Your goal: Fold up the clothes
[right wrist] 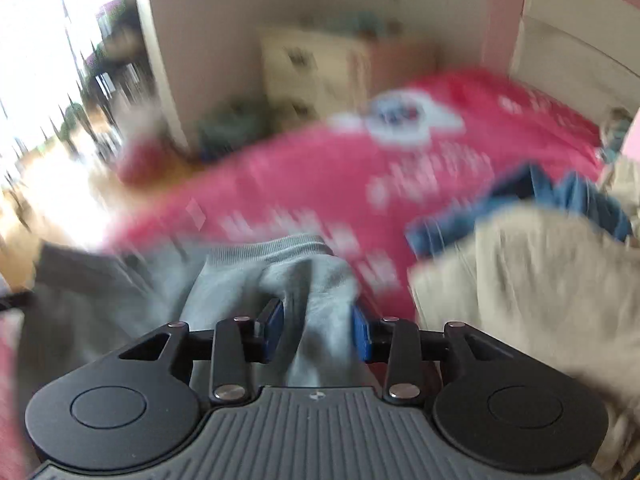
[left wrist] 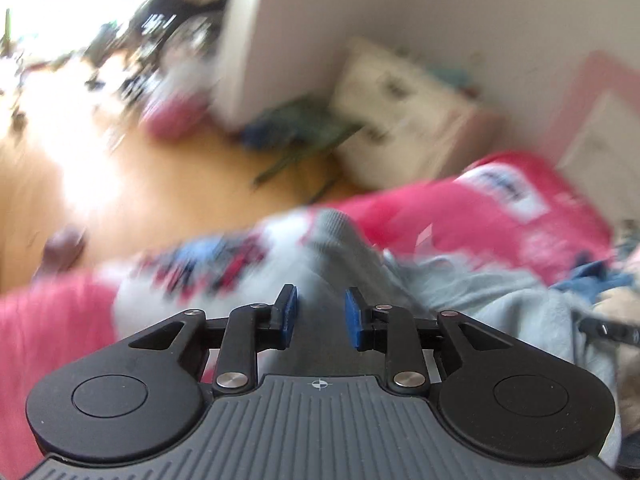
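A grey sweat garment [left wrist: 332, 240] lies crumpled on a red printed bedspread [left wrist: 440, 216]. My left gripper [left wrist: 321, 314] hangs just over it, its blue pads a little apart, with a ridge of the grey cloth running through the gap. In the right wrist view the same grey garment [right wrist: 280, 264] shows its ribbed hem. My right gripper [right wrist: 316, 332] stands open around a fold of it, and a dark gap shows beside the left pad. Both views are blurred by motion.
A beige garment [right wrist: 520, 280] and a blue one [right wrist: 560, 196] lie heaped on the bedspread [right wrist: 320, 172] to the right. Beyond the bed stand a white dresser [right wrist: 312, 68], a wall corner and a sunlit wooden floor [left wrist: 180, 184] with clutter.
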`<state>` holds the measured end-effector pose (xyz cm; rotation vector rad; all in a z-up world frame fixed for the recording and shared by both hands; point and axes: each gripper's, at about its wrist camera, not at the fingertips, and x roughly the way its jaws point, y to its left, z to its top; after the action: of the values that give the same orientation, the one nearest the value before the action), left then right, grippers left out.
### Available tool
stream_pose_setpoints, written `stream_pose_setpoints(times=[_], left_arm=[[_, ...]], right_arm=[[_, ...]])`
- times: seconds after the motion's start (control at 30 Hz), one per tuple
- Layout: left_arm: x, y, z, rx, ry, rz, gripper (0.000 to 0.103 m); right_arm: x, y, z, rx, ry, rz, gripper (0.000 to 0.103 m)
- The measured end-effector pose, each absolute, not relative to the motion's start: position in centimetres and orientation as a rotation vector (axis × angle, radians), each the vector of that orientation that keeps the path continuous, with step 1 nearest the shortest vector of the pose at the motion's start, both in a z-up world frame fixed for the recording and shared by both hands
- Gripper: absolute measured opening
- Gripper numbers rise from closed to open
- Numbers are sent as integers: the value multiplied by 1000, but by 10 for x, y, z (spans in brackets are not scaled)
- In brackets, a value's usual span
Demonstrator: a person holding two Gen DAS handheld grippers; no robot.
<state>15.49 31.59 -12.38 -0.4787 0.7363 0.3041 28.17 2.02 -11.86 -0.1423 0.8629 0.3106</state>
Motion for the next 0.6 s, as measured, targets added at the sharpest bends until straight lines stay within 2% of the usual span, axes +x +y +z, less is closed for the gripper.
stream_pose_setpoints(times=[0.07,0.23,0.33,0.6], left_arm=[[148,328,-138,-553,746,317,30],[140,342,-134,-560,737,269,37],[146,336,-143,-554,763,243,42],[156,326,-159,-454,782,242,42]], right_arm=[[278,14,-118,-132,841,297,39],[285,17,-93,-58,762,363,39],[294,44,-87,-71,789,508,39],[302,115,-112,-275,820,587,39]])
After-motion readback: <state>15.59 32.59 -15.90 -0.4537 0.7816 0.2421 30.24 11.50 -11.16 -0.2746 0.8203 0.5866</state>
